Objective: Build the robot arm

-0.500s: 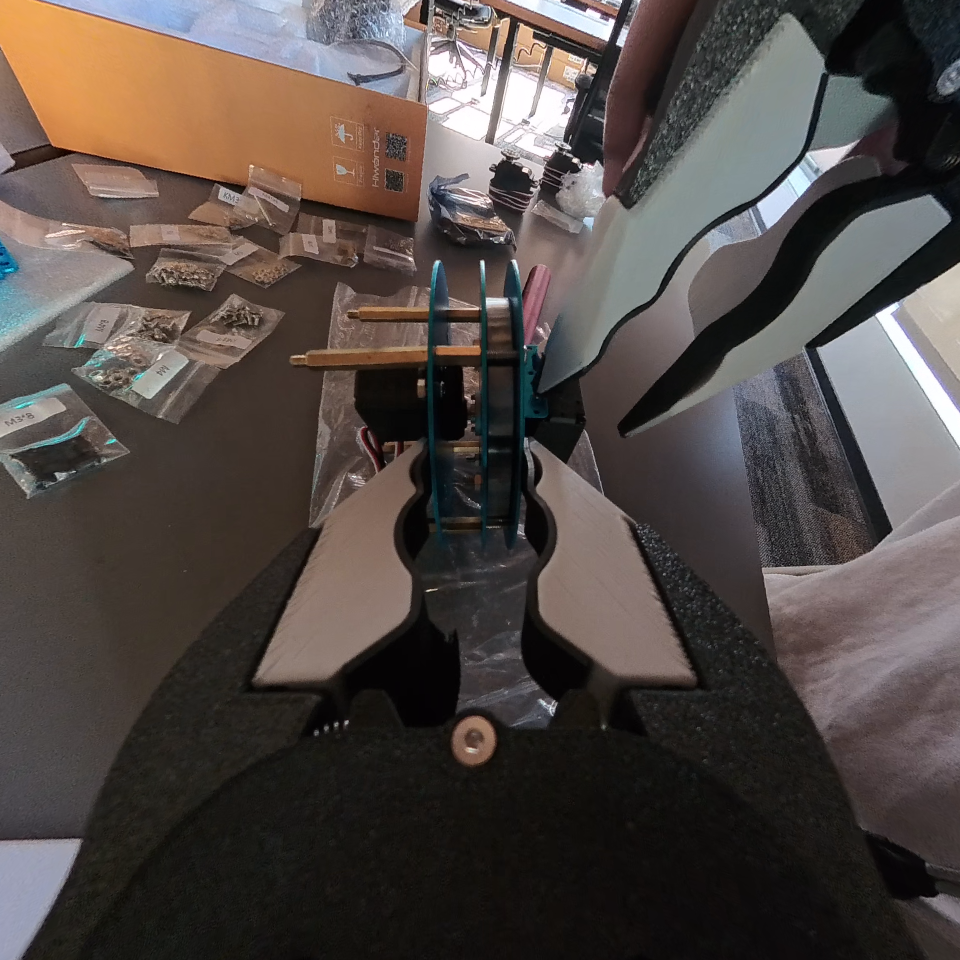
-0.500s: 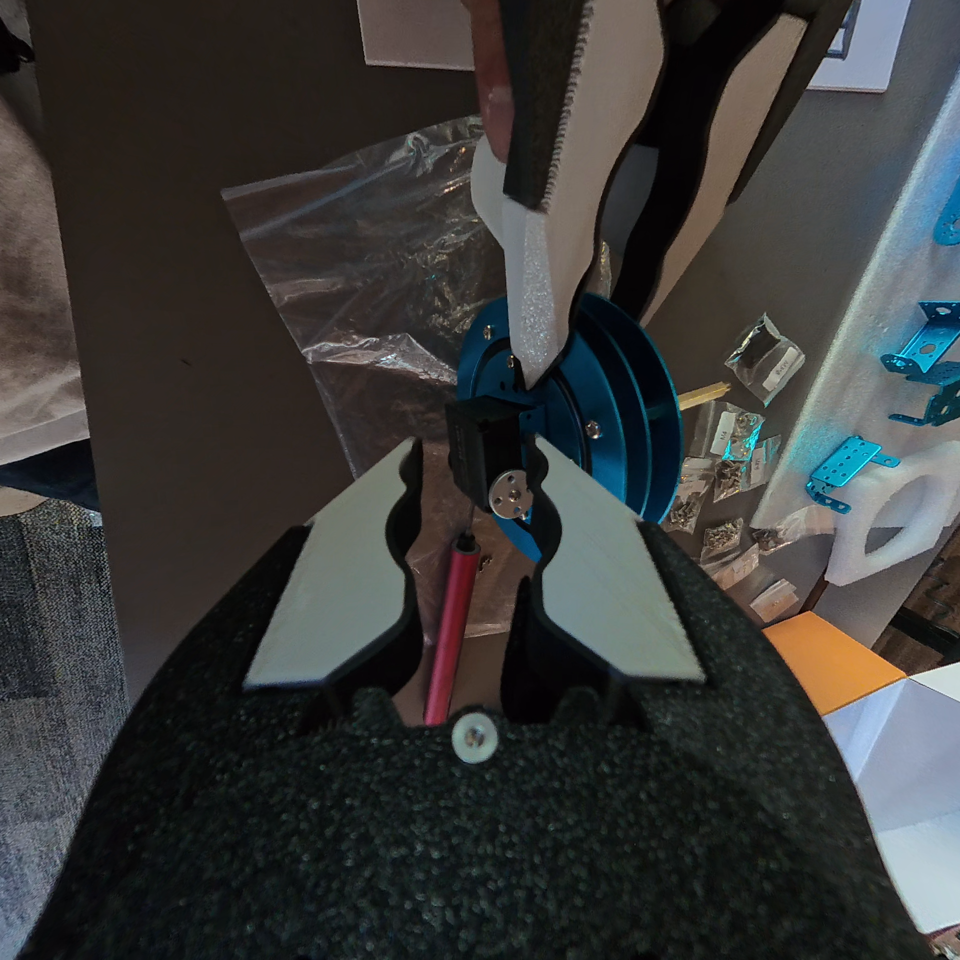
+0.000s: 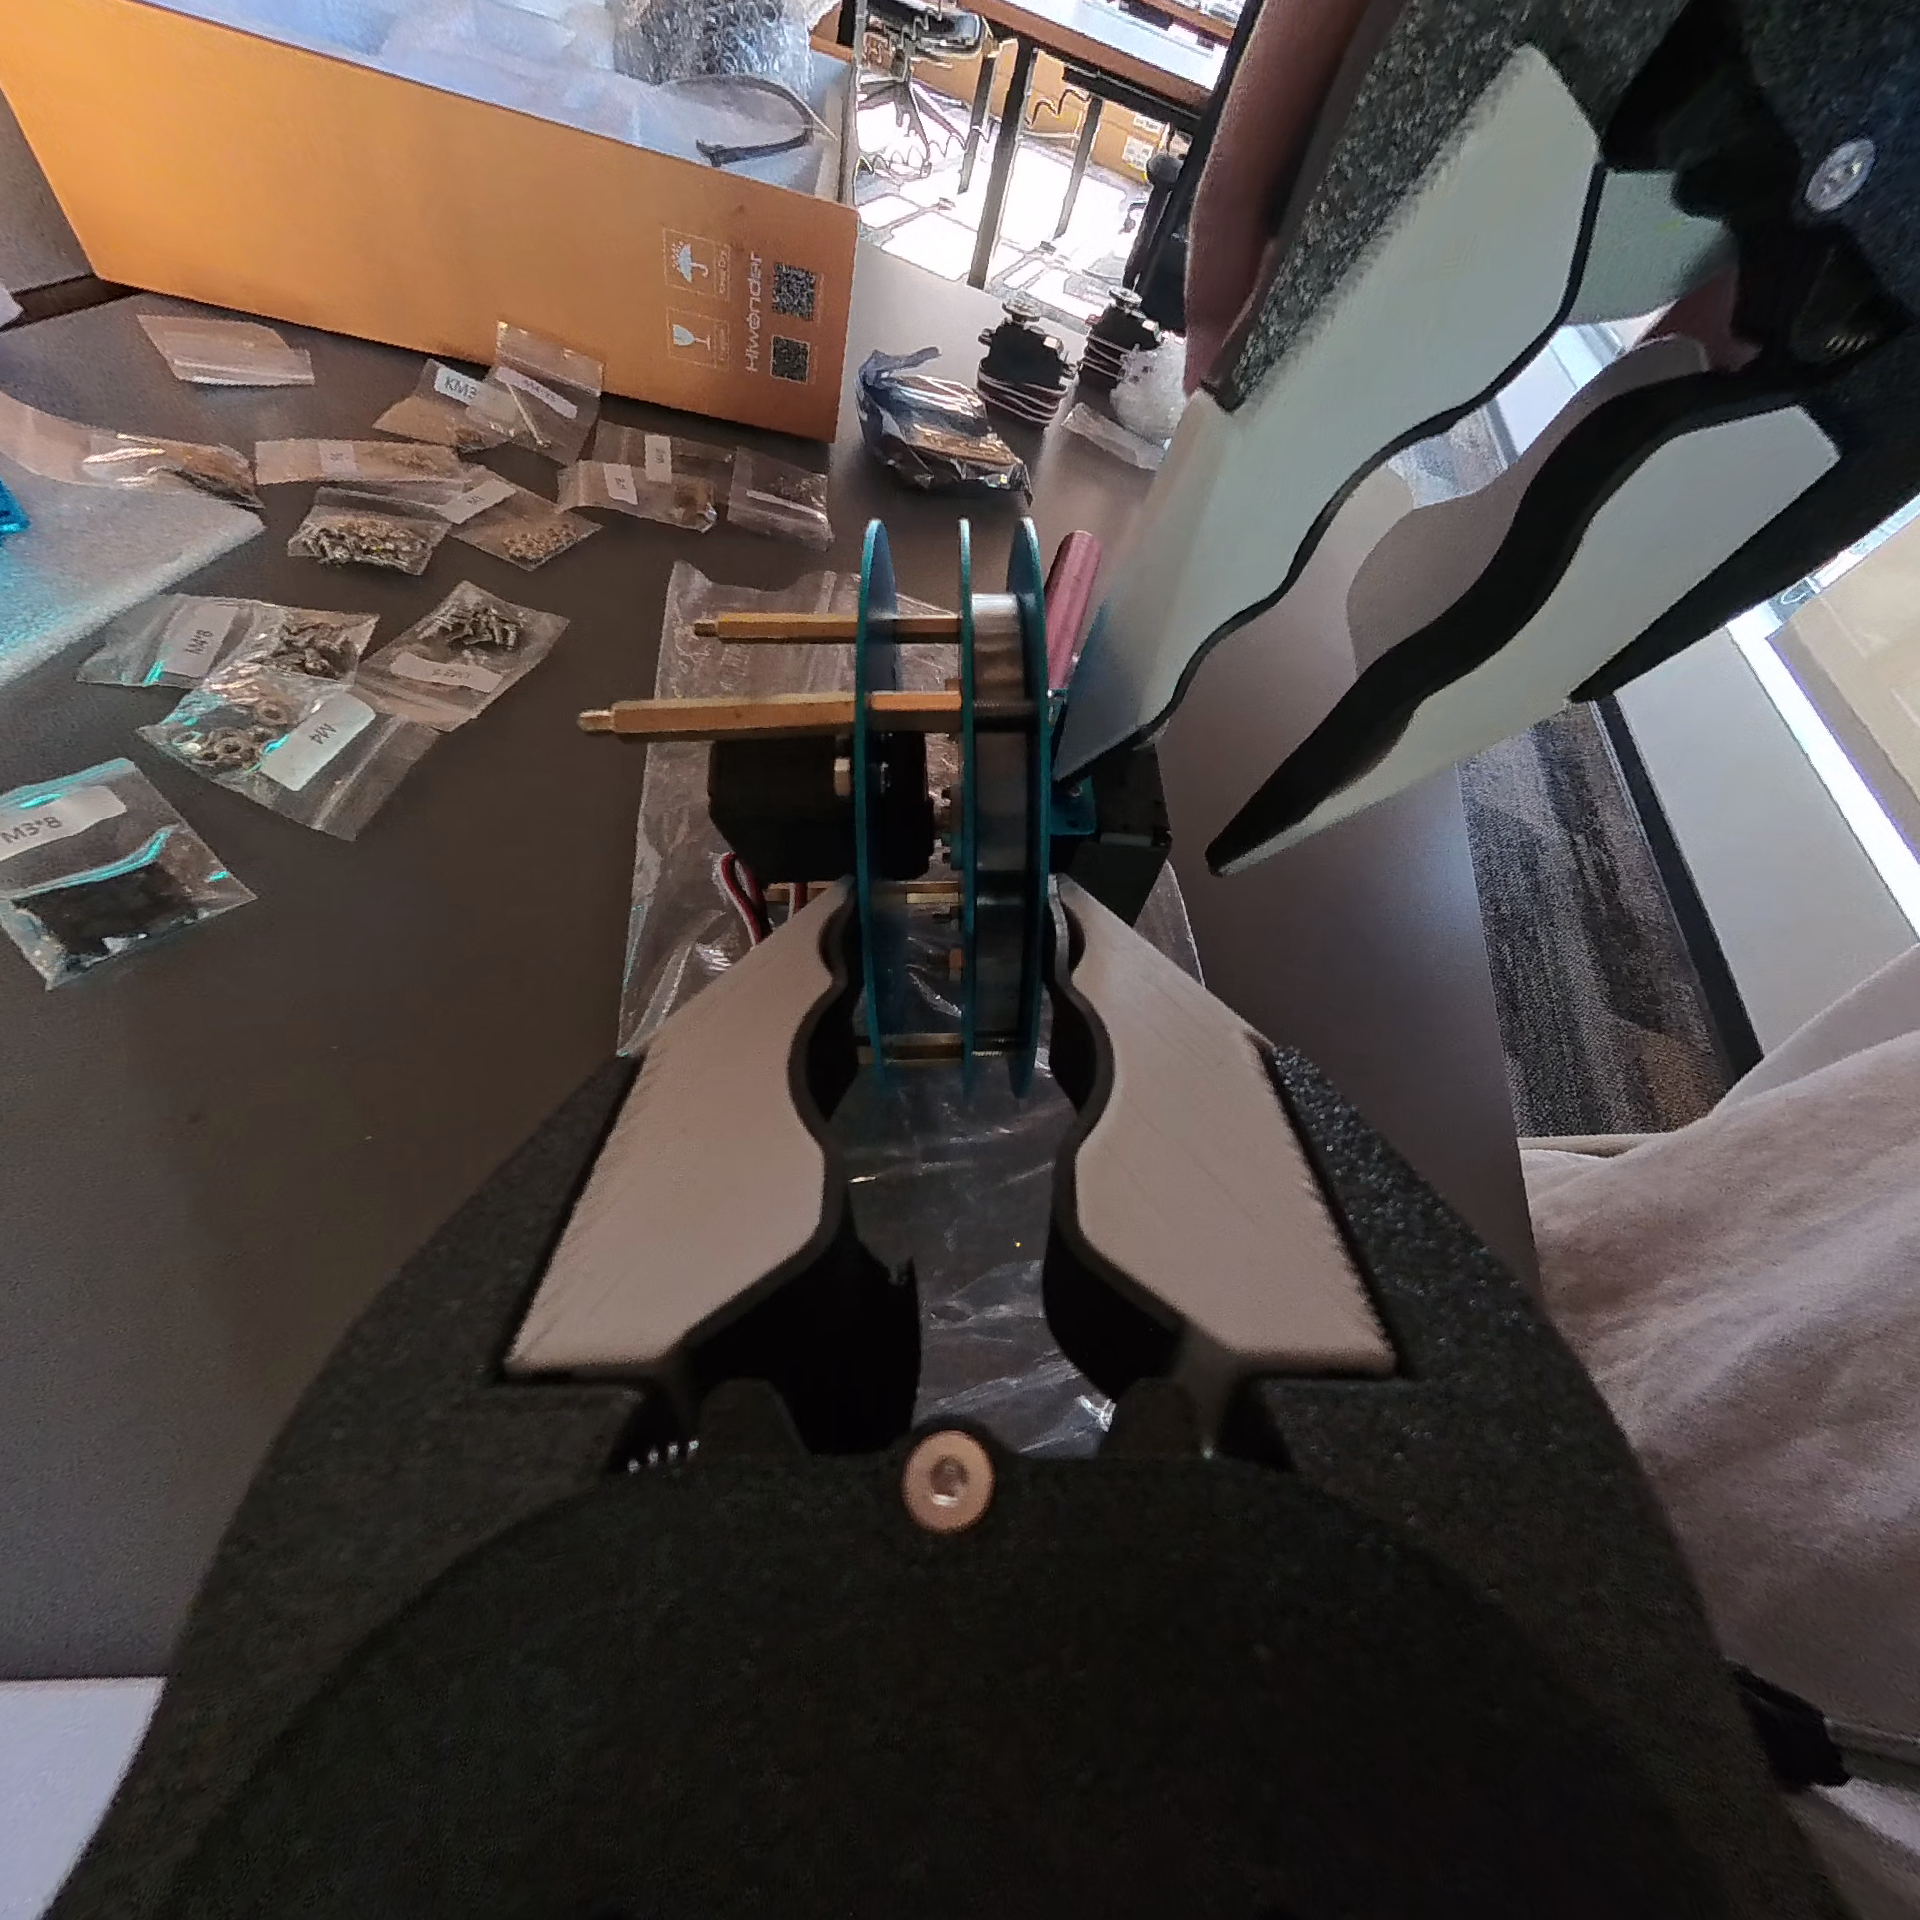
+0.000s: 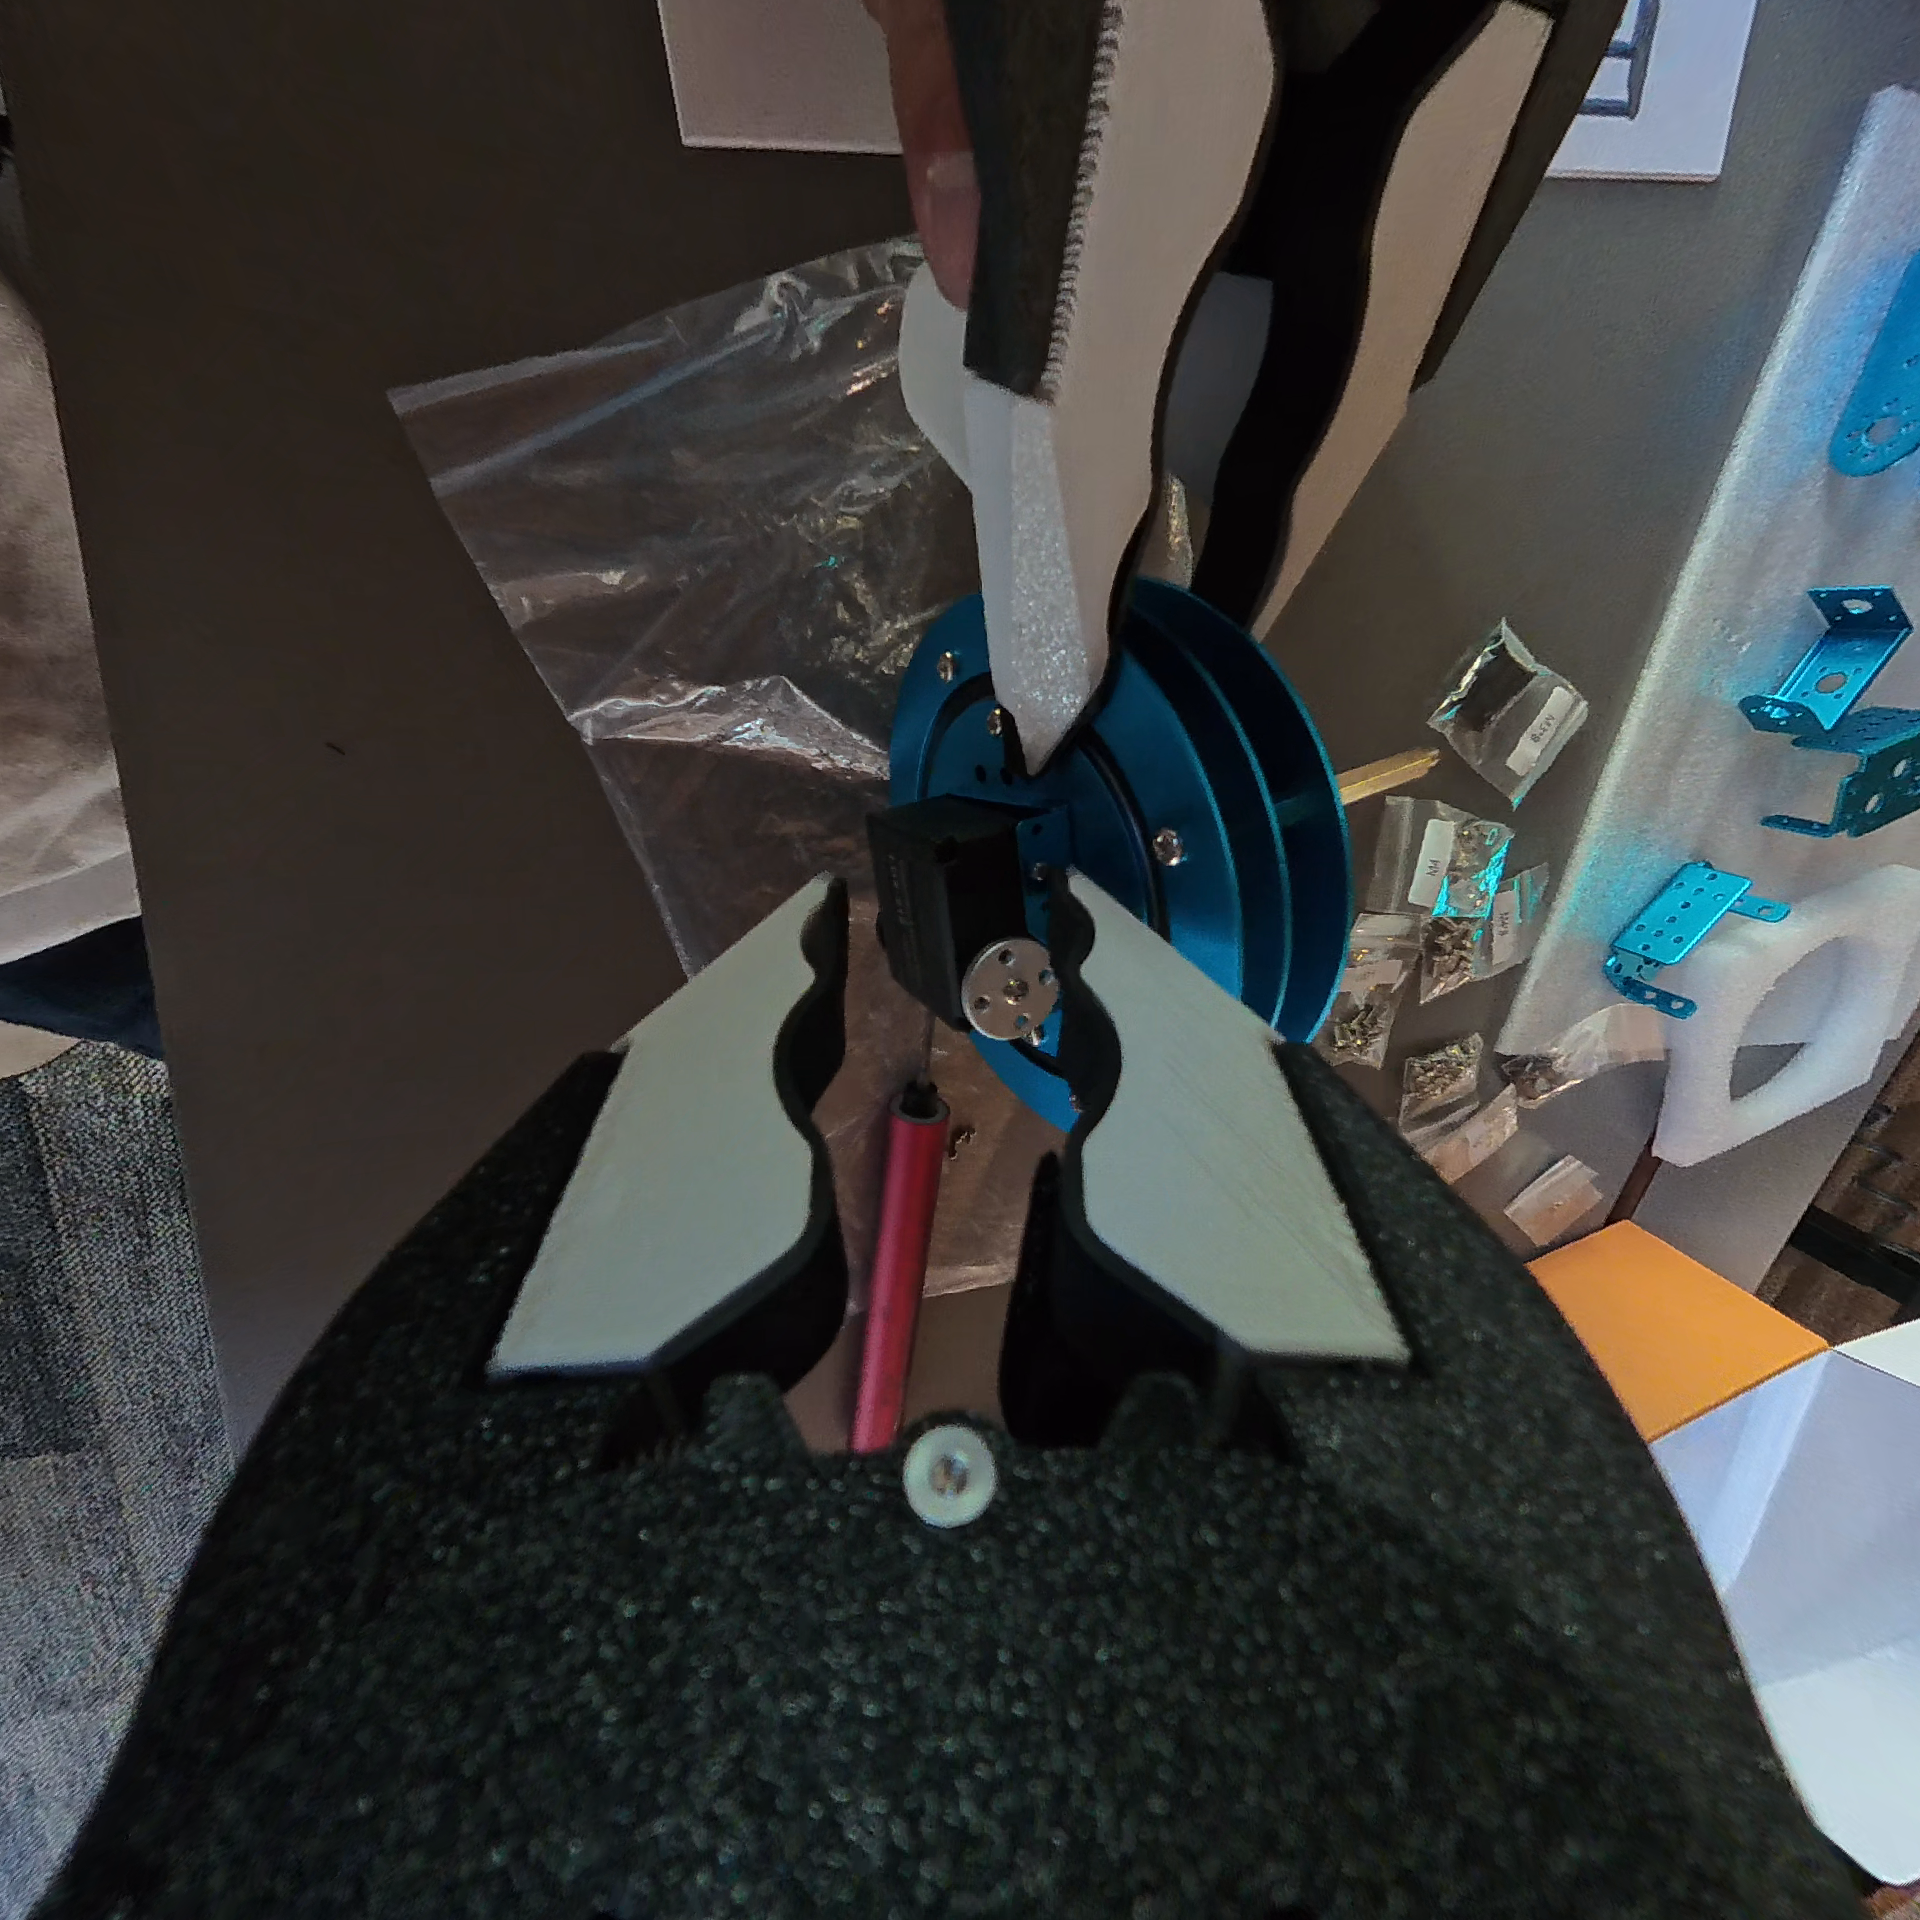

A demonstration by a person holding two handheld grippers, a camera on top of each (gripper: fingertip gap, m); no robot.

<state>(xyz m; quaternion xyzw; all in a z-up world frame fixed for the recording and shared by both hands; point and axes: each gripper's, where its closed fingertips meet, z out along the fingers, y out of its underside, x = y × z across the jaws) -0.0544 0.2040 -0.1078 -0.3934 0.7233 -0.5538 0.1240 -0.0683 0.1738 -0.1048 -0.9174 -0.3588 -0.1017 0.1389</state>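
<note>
My left gripper (image 3: 951, 904) is shut on a stack of three blue discs (image 3: 961, 727) joined by brass standoffs (image 3: 727, 717), and holds it on edge above a clear plastic bag (image 3: 727, 644). A black servo (image 4: 935, 883) with a silver horn is fixed to the disc face (image 4: 1226, 790). My right gripper (image 4: 945, 899) is open, with its fingers on either side of that servo. In the left wrist view the right gripper (image 3: 1143, 821) comes in from the upper right. A red screwdriver (image 4: 904, 1247) lies on the bag beneath it.
Several small bags of screws (image 3: 312, 665) lie on the dark table, left of the discs. An orange box (image 3: 416, 208) stands behind them. Blue metal brackets (image 4: 1829, 675) sit in white foam. Spare servos (image 3: 1023, 364) are at the back. The table edge and carpet (image 3: 1558, 883) are to the right. Less than 4 cm separates the two grippers' tips.
Almost nothing. Both grippers and the disc assembly keep their places, with only a slight shift of the servo in the right wrist view.
</note>
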